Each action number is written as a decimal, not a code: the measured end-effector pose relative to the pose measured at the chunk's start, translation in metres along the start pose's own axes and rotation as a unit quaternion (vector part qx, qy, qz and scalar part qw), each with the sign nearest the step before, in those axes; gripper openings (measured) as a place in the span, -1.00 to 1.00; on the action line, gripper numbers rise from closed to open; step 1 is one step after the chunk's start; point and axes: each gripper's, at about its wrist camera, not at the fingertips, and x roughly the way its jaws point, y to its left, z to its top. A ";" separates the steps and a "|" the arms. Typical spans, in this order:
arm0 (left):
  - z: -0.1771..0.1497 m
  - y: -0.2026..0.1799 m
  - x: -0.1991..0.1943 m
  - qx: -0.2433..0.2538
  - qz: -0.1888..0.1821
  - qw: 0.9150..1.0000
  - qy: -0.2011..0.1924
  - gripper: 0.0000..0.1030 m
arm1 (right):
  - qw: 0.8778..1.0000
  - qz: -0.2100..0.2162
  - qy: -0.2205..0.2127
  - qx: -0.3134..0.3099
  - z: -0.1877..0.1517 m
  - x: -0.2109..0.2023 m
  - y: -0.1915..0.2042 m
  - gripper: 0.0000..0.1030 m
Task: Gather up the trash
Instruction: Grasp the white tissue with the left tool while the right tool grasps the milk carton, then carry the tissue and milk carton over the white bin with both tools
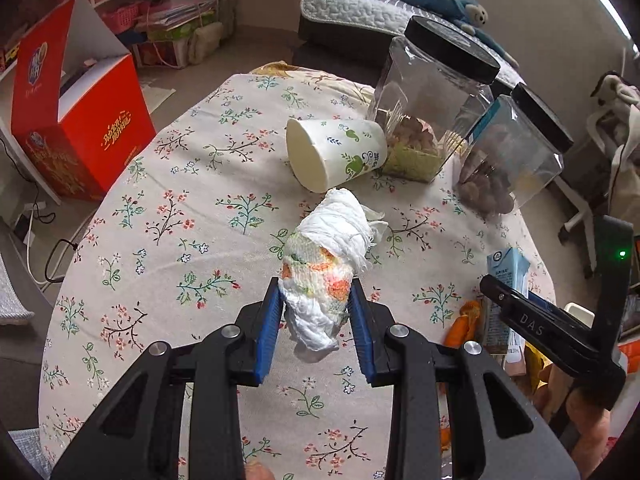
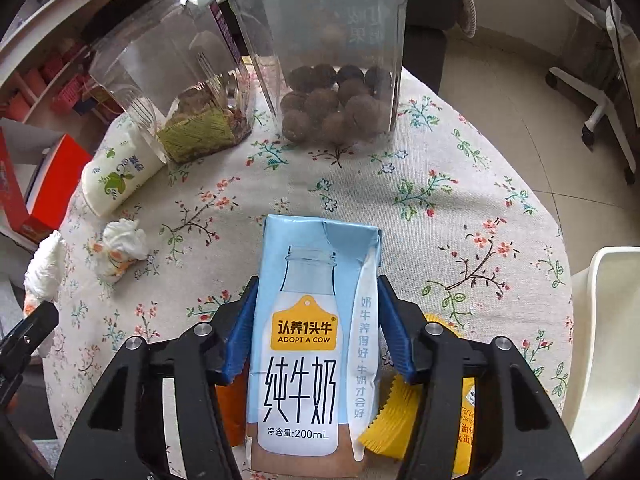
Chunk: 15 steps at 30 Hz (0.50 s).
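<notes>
Above the floral-clothed bench (image 1: 168, 216), the left claw (image 1: 316, 312) is clamped on a crumpled tissue wad (image 1: 320, 280), lifted clear of the cloth. The right claw (image 2: 316, 328) straddles a blue milk carton (image 2: 312, 320), blue pads against its sides; a second wad (image 2: 120, 252) lies near a tipped paper cup (image 2: 116, 180)

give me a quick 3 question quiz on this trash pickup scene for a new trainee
1. True or false: the left gripper is clamped on a crumpled tissue wad.
2. What stands between the right gripper's blue pads? A) paper cup B) milk carton C) jar
3. How does the paper cup sit on the table?

Key:
1. True.
2. B, the milk carton.
3. On its side, against the clear jar with the black lid.
</notes>
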 end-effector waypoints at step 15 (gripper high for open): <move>-0.001 -0.034 -0.050 0.000 0.018 0.997 -0.077 -0.35 | 0.991 -0.010 -0.132 -0.035 -0.009 -0.093 0.001 0.04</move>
